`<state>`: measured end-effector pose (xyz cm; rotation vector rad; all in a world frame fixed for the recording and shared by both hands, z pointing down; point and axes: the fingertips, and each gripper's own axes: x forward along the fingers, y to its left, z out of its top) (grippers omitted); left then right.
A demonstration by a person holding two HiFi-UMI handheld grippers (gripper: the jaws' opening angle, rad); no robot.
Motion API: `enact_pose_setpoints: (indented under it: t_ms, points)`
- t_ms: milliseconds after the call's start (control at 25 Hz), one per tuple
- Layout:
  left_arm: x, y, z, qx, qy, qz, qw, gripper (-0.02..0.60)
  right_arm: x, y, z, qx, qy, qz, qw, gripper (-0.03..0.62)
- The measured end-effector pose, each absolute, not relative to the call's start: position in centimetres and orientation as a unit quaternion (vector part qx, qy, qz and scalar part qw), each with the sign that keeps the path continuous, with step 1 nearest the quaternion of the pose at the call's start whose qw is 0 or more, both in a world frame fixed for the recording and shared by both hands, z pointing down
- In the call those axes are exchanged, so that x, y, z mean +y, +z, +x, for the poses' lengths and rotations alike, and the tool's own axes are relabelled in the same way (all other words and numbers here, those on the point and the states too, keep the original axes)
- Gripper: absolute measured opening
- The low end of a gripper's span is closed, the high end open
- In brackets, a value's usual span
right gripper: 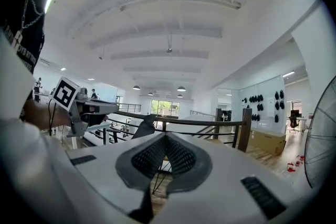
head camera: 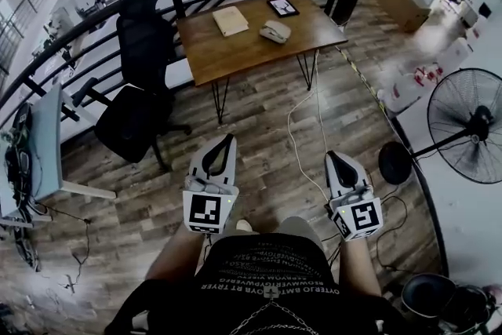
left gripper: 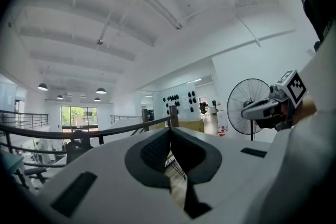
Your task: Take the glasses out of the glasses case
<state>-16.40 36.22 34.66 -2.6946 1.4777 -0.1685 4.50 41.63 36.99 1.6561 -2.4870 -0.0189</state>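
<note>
The glasses case (head camera: 275, 31), pale grey and closed, lies on the wooden table (head camera: 235, 55) far ahead of me, across the floor. No glasses show. I hold both grippers level in front of my body, well short of the table. My left gripper (head camera: 227, 139) is shut with nothing between its pads; in its own view the jaws (left gripper: 169, 132) meet at the tips. My right gripper (head camera: 333, 157) is also shut and empty, jaws (right gripper: 165, 136) touching in its own view.
On the table lie a tan notebook (head camera: 230, 20) and a dark tablet (head camera: 283, 7). A black office chair (head camera: 137, 102) stands left of it, a standing fan (head camera: 469, 125) at the right. A curved black railing (head camera: 102, 8) runs behind; a white cable (head camera: 302, 145) trails over the wooden floor.
</note>
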Motion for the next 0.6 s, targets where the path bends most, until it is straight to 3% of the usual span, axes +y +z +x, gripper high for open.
enact_pose_setpoints:
  t_ms: [400,600]
  points:
    - [35.0,36.7,-18.8,0.469,-0.053,-0.881,0.005,0.028,40.0,38.1,3.2,-0.825,0.009,0.559,0.078,0.020]
    - [33.7,36.8,-18.0,0.464,-0.055,-0.884,0.010,0.028,37.7,38.8,3.2,-0.839,0.012,0.539,0.076,0.086]
